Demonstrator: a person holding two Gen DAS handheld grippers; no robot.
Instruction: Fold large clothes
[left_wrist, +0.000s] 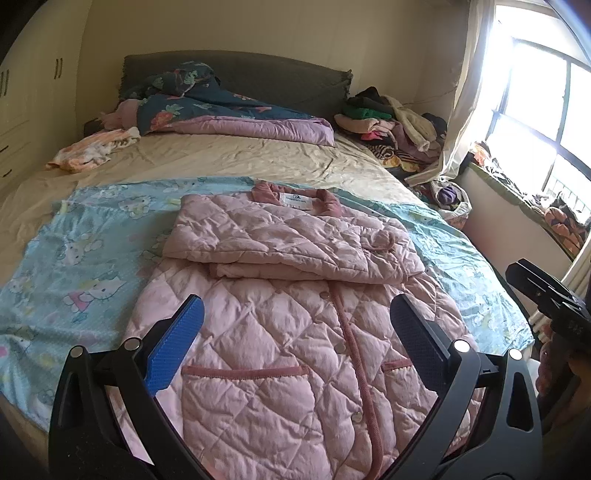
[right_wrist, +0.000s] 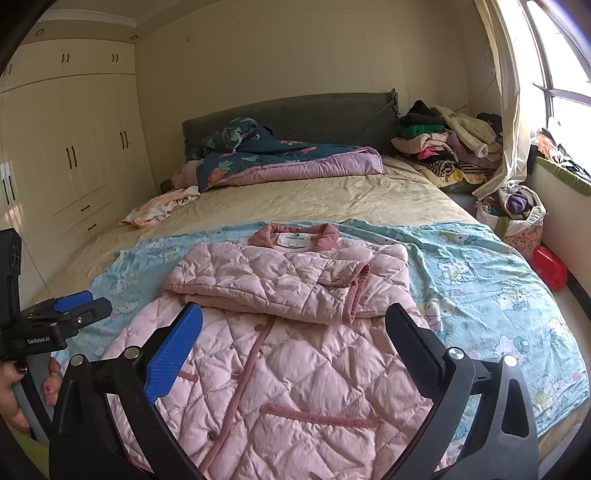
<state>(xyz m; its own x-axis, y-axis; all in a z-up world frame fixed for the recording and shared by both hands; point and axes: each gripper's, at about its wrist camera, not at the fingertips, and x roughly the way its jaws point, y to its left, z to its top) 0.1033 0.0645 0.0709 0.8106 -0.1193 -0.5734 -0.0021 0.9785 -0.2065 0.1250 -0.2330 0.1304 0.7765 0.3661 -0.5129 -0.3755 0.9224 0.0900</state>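
A pink quilted jacket (left_wrist: 295, 332) is lying front-up on a pale blue cartoon-cat sheet (left_wrist: 74, 266) spread across the near end of a bed (left_wrist: 229, 158), its sleeves folded in across the chest and its darker pink collar (right_wrist: 293, 233) pointing toward the grey headboard (right_wrist: 295, 114). A white neck label (right_wrist: 294, 240) is showing inside the collar, its print too small to read. Snap buttons are running down the piped front, with a trimmed pocket on either side. The jacket's hem is passing out of sight beneath both cameras.

The left gripper (left_wrist: 295, 350) is hovering over the jacket's lower half with its jaws spread wide, holding nothing; the right gripper (right_wrist: 293, 354) is doing likewise, jaws equally apart. In the right wrist view the left gripper's body is reading "GenRobot.AI", gripped by a hand (right_wrist: 14, 391) with dark-painted nails.

Beyond, a teal and purple quilt (left_wrist: 229, 110) is lying crumpled at the headboard, and a clothes pile (right_wrist: 443, 144) is sitting by the glare-washed window (left_wrist: 535, 103).
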